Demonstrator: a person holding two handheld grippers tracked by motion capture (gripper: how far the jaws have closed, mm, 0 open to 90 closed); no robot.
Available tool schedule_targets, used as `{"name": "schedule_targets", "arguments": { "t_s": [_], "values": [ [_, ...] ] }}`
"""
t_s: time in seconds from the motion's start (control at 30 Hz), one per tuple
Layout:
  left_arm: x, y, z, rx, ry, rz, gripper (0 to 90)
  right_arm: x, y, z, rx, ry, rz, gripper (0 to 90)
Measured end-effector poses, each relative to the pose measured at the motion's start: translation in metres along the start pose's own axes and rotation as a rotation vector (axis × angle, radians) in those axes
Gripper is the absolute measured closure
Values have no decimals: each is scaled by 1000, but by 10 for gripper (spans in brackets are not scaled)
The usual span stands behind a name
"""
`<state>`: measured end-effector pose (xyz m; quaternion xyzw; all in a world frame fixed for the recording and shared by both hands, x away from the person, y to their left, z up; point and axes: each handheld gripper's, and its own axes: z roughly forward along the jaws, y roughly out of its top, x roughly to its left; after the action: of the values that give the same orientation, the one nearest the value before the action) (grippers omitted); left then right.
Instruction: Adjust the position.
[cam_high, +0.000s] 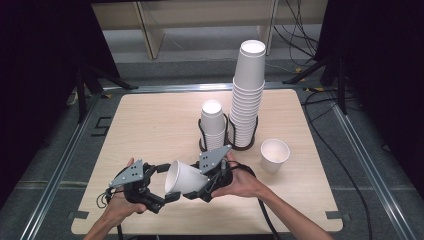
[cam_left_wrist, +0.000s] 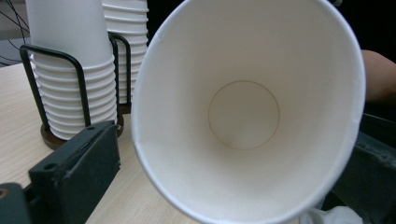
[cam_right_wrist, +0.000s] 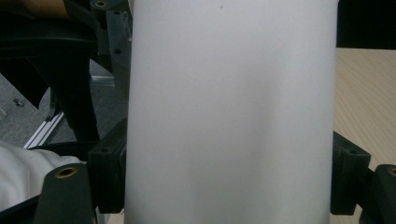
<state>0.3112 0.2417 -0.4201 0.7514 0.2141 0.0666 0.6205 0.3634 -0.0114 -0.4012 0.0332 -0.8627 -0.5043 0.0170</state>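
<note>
A white paper cup (cam_high: 182, 177) lies on its side above the table's front edge, mouth toward the left. My right gripper (cam_high: 199, 186) is shut on its body; in the right gripper view both pads (cam_right_wrist: 111, 172) press against the cup's wall (cam_right_wrist: 229, 93). My left gripper (cam_high: 166, 184) faces the cup's mouth with its jaws spread to either side of the rim. In the left gripper view I look straight into the empty cup (cam_left_wrist: 243, 112), and the left gripper (cam_left_wrist: 224, 175) is open, its fingers (cam_left_wrist: 77, 170) standing clear of the rim.
Two stacks of white cups stand in black wire holders mid-table: a short one (cam_high: 213, 125) and a tall one (cam_high: 247, 95). A single upright cup (cam_high: 274, 154) sits to their right. The wooden table (cam_high: 150, 120) has bare room at left.
</note>
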Motion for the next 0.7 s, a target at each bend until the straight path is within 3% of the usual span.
{"name": "schedule_targets", "arguments": {
  "t_s": [0.07,0.1,0.27,0.3,0.33,0.43,0.5,0.7],
  "values": [
    [0,-1,2,-15,-17,0,11,1,-1,2,4,12,15,231],
    [-1,0,1,4,-2,6,14,1,-2,3,5,15,11,230],
    [-2,0,2,5,-14,15,28,1,-4,8,6,23,3,230],
    [-1,-1,3,-11,-28,13,36,2,-4,9,7,32,12,230],
    [-2,0,1,7,-18,17,38,2,-4,10,5,34,12,230],
    [-2,0,2,-12,-45,21,86,2,-4,11,0,38,13,230],
    [-3,1,1,10,-30,27,85,2,-4,11,2,37,11,230],
    [-3,1,0,27,-38,48,110,2,-6,12,5,49,11,236]
  ]
}}
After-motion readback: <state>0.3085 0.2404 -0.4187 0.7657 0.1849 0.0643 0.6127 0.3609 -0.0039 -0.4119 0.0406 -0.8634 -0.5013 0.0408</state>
